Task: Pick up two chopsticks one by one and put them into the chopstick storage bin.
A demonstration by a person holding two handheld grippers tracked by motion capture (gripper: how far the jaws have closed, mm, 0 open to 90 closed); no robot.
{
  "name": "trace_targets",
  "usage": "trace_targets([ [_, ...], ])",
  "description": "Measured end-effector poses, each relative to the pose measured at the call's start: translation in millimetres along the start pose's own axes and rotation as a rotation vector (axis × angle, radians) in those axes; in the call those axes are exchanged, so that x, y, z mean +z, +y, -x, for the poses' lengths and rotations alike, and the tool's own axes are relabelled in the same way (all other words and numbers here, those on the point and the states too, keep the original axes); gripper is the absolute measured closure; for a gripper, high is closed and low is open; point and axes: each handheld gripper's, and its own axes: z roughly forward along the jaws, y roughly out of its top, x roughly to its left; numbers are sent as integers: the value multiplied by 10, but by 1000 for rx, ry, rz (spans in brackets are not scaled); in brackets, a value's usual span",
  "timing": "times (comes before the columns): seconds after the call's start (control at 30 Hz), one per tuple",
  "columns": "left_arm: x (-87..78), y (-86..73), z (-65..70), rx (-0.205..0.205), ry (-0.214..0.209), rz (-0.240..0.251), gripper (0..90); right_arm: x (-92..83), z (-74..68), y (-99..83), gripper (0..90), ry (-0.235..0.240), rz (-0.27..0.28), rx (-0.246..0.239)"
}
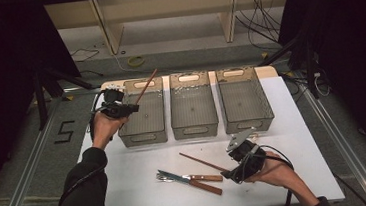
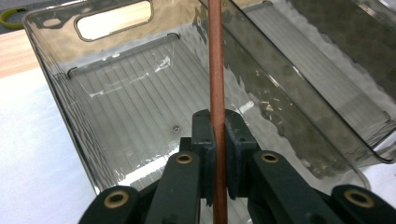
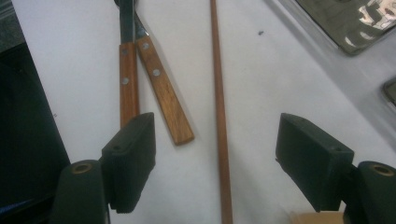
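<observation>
Near us, we are holding the right gripper low over the white worktop, its fingers standing wide open with nothing between them. A chopstick is lying on the worktop between those fingers, its long axis running straight away from them, so this hand is the nearer one to it. Just left of it, a knife and a fork with wooden handles are resting side by side. Farther off at the left, we are carrying a second chopstick in the left gripper, fingers clamped on its reddish-brown shaft, over the leftmost bin of three.
</observation>
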Motion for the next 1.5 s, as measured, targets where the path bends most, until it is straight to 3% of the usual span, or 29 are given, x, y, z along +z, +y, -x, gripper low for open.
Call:
trace_targets([
  [0.6, 218, -77, -67, -63, 16, -25, 825, -7, 3, -3, 291, 6, 0, 3],
  [0.63, 231, -83, -73, -69, 18, -21, 784, -6, 1, -2, 291, 4, 0, 5],
  [0.67, 241, -86, -77, -75, 24, -22, 688, -7, 4, -2, 291, 6, -1, 2],
  [0.73, 248, -90, -79, -83, 31, -20, 654, -7, 5, -3, 291, 7, -1, 3],
  [0.77, 242, -88, -81, -86, 34, -20, 581, -6, 7, -5, 290, 8, -3, 3],
  [0.9, 183, -79, -50, -80, 6, -13, 526, -5, 13, -5, 291, 3, -1, 4],
  [0.93, 163, -75, -40, -82, 2, -5, 460, -9, 17, -4, 291, 1, -3, 7],
  [1.13, 4, -101, 19, -78, -47, 30, 336, -9, 33, 2, 292, -3, -7, 14],
  [1.3, -139, -201, 97, -67, -103, 76, 288, -6, 52, 15, 305, -6, -20, 13],
  [1.5, -341, -361, 233, -45, -142, 161, 231, 19, 88, 38, 342, -1, -70, 24],
])
